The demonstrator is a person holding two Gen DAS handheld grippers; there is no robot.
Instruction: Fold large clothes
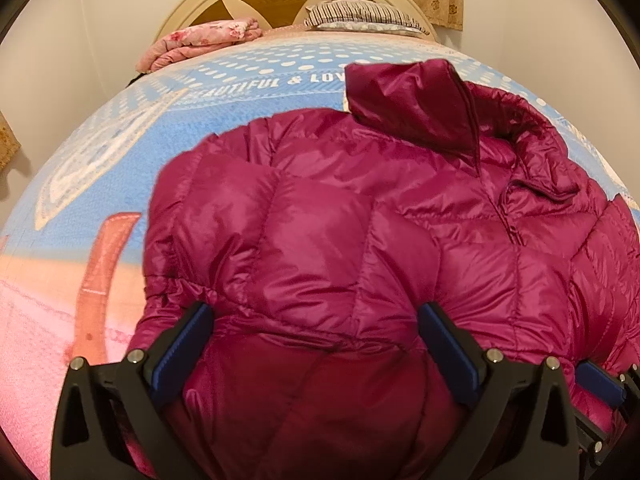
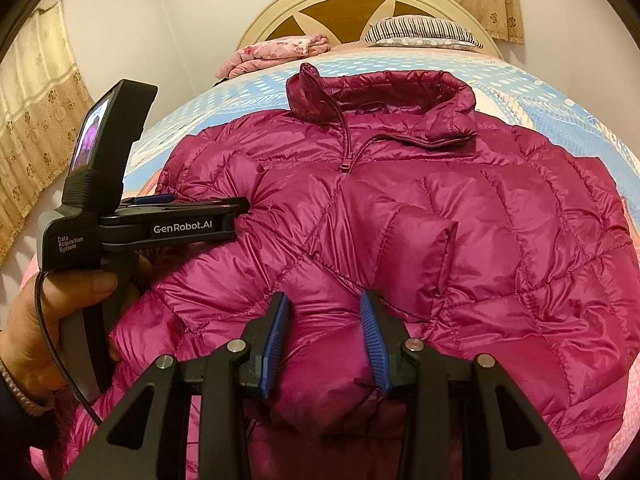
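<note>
My right claw (image 2: 324,340) pinches a puffy fold of the magenta jacket (image 2: 400,220) lying just ahead on the bed (image 2: 540,84), readying a fold. My left claw (image 1: 316,344), spread wide, straddles the hem to steady it.

Both wrist views look steeply down, close over the jacket (image 1: 340,220), toward the headboard (image 2: 360,0).
</note>
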